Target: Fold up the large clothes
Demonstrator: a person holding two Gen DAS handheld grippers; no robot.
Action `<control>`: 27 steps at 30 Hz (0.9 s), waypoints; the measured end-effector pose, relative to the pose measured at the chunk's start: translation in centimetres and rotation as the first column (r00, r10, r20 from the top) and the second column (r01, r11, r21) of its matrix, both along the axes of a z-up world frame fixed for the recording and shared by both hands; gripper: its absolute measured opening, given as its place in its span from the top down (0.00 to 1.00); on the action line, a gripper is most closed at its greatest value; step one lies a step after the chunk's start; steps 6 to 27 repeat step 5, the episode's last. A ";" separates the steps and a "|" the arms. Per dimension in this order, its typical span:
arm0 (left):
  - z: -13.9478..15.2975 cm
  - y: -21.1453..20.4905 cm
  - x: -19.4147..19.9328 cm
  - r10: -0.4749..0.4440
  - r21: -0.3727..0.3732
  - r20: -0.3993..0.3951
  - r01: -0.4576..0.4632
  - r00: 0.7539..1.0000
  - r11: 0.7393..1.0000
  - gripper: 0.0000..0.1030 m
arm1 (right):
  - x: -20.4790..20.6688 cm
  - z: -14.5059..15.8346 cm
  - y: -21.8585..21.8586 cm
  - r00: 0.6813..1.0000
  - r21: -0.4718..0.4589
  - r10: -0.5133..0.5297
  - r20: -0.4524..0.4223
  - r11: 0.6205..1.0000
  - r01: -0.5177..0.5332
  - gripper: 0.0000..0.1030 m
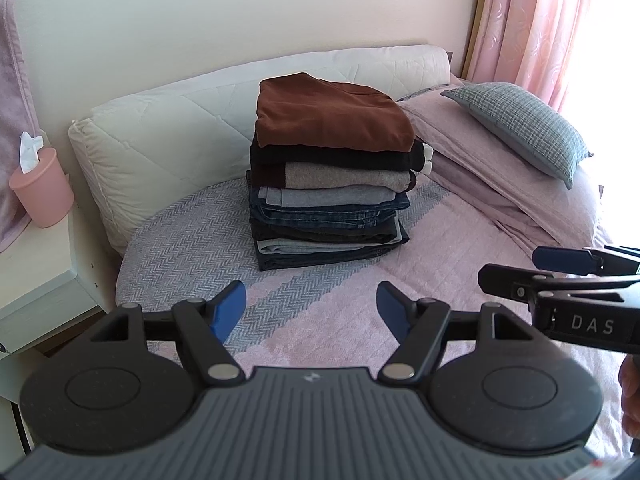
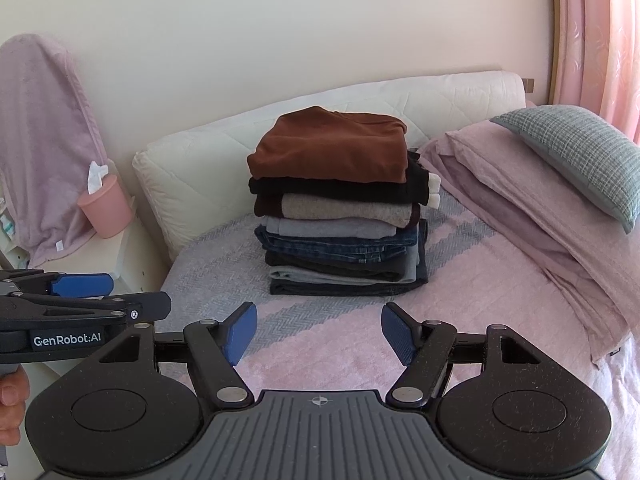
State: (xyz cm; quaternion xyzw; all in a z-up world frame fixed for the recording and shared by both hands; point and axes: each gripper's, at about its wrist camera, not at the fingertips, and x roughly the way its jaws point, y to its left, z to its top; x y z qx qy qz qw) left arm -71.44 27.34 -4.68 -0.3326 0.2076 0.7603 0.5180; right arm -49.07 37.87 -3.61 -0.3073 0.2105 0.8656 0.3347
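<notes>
Bedroom scene, seen from two handheld grippers held low over a bed (image 1: 400, 280) with a pink and grey herringbone cover.

Centre of both views: a neat stack of folded clothes (image 1: 332, 184), sitting on the bed cover close to a white quilted headboard cushion (image 1: 160, 136). Top of the stack: a rust-brown garment (image 1: 332, 116). Beneath it: black, beige, pale grey, dark denim and more grey layers, edges roughly squared.

Left gripper (image 1: 311, 312): jaws spread wide, nothing between the blue pads, hovering over bare cover short of the stack. Right gripper (image 2: 319, 334): likewise spread and empty, beside the left one, well apart from the clothes. Part of a hand (image 2: 12, 404) visible at the left edge of the right wrist view.

To the right of the stack: folded mauve bedding (image 1: 492, 168) with a grey checked pillow (image 1: 524, 124) on top. To the left: a pink tissue holder (image 1: 42, 188) on a white bedside stand. Pink curtain (image 1: 552, 20) by the window.

Judging by this layout: no unfolded garment in sight, so either between items or at the finish. Next move likely calls for fetching another large garment from out of view and spreading it flat on the open cover in front of the stack.
</notes>
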 end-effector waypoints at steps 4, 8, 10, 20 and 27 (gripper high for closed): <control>-0.2 -0.1 0.2 0.002 -0.006 -0.007 -0.002 1.000 1.000 0.33 | -0.1 -0.1 -0.1 1.000 -0.002 0.000 0.004 1.000 0.000 0.36; -0.2 -0.1 0.1 0.002 -0.006 -0.006 -0.002 1.000 1.000 0.32 | -0.1 -0.1 -0.1 1.000 0.000 -0.001 0.005 1.000 0.001 0.36; -0.2 -0.1 0.1 0.002 -0.006 -0.006 -0.002 1.000 1.000 0.32 | -0.1 -0.1 -0.1 1.000 0.000 -0.001 0.005 1.000 0.001 0.36; -0.2 -0.1 0.1 0.002 -0.006 -0.006 -0.002 1.000 1.000 0.32 | -0.1 -0.1 -0.1 1.000 0.000 -0.001 0.005 1.000 0.001 0.36; -0.2 -0.1 0.1 0.002 -0.006 -0.006 -0.002 1.000 1.000 0.32 | -0.1 -0.1 -0.1 1.000 0.000 -0.001 0.005 1.000 0.001 0.36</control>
